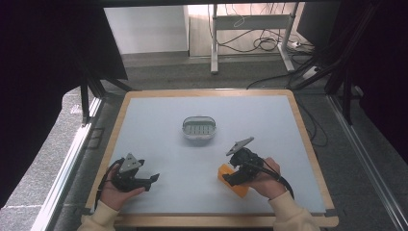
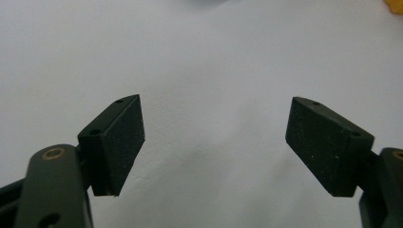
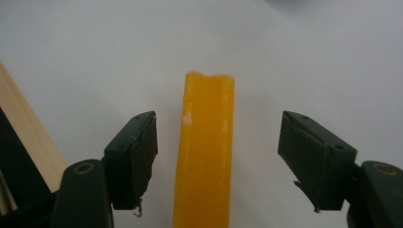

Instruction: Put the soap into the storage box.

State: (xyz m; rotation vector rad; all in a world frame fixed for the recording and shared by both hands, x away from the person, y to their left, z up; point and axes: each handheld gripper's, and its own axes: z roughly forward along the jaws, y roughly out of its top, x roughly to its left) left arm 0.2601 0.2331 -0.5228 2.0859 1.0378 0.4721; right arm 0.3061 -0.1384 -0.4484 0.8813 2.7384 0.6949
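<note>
- In the right gripper view, the orange block (image 3: 205, 152) is seen standing lengthwise in the gap between the two black jaws, running from the bottom edge up to the middle of the frame. A strip of pale mat is left on each side, so neither pad is touching it; the left gap is narrower than the right.
- The jaws of the right gripper (image 3: 216, 156) are held apart around the block without clamping it.
- In the high view, the same block (image 1: 231, 180) is found in the lower right part of the frame, on the pale mat of the table (image 1: 288, 103), partly covered by the right gripper (image 1: 230, 179).
- The right gripper is carried by a hand at the lower right, with a cream sleeve entering from the bottom edge and the jaws pointed toward the lower left.
- The left gripper (image 1: 155, 179) is held low at the lower left of the high view, pointing right; in its own view its jaws (image 2: 215, 142) are spread wide over bare mat.
- A grey oval dish (image 1: 198, 129) is seen at the centre of the table, well apart from both grippers.
- Counted: two grippers, one orange block, one dish.
</note>
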